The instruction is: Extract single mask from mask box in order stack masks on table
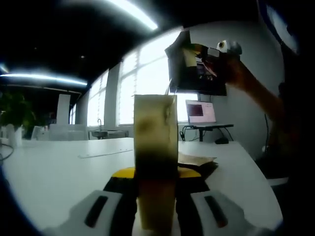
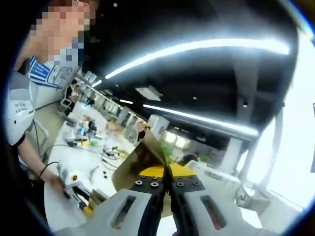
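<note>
Step in hand looks like extraction or carry: a mask is out and aloft, not yet laid on the stack.

Left tongs [image 1: 156,216]: pressed against an upright tan piece, apparently the mask box [image 1: 155,147], held just above the white counter [image 1: 54,172]. A brown flat item [image 1: 197,160] lies behind on the counter.

Right tongs [image 2: 166,201]: pressed together, pinching a thin brownish sheet, probably the single mask [image 2: 140,160], raised high.

Next move, by judgement: lower the mask flat to the counter, then let go.
</note>
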A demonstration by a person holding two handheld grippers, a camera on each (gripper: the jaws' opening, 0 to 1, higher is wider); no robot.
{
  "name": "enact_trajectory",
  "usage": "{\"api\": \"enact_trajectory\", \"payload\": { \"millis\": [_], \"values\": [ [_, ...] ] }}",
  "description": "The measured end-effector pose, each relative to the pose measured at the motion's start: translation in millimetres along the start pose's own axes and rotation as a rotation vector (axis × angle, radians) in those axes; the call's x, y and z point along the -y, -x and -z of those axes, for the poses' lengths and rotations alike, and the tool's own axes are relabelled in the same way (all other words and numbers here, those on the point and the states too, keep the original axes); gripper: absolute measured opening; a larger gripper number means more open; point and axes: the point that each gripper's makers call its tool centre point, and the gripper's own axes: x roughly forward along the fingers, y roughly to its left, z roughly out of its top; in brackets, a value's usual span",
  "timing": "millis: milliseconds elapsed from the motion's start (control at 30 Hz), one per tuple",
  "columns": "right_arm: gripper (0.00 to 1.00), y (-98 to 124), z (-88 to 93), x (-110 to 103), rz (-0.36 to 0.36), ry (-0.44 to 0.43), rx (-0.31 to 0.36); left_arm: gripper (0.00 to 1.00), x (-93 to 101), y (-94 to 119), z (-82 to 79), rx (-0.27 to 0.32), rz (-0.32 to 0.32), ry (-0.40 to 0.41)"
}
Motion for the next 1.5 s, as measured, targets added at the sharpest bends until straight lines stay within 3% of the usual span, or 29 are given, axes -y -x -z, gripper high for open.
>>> {"api": "enact_trajectory", "payload": {
  "millis": [300,700,1133,1333,1500],
  "values": [
    [0.0,5,17.5,9,0.03,0.025,-0.057,0.31,-1.4,0,0.2,0.0,0.0,0.001],
    [0.0,9,48.0,13,0.057,-0.056,-0.1,0.31,-2.6,0,0.8,0.0,0.0,0.001],
    [0.0,14,94.0,23,0.123,-0.067,-0.196,0.31,-4.7,0,2.1,0.0,0.002,0.002],
    [0.0,20,107.6,33,0.179,-0.042,-0.246,0.31,-4.5,0,2.0,0.0,0.001,0.002],
    [0.0,27,124.2,37,0.201,0.023,-0.325,0.31,-3.4,0,1.7,-0.001,0.002,0.002]
  ]
}}
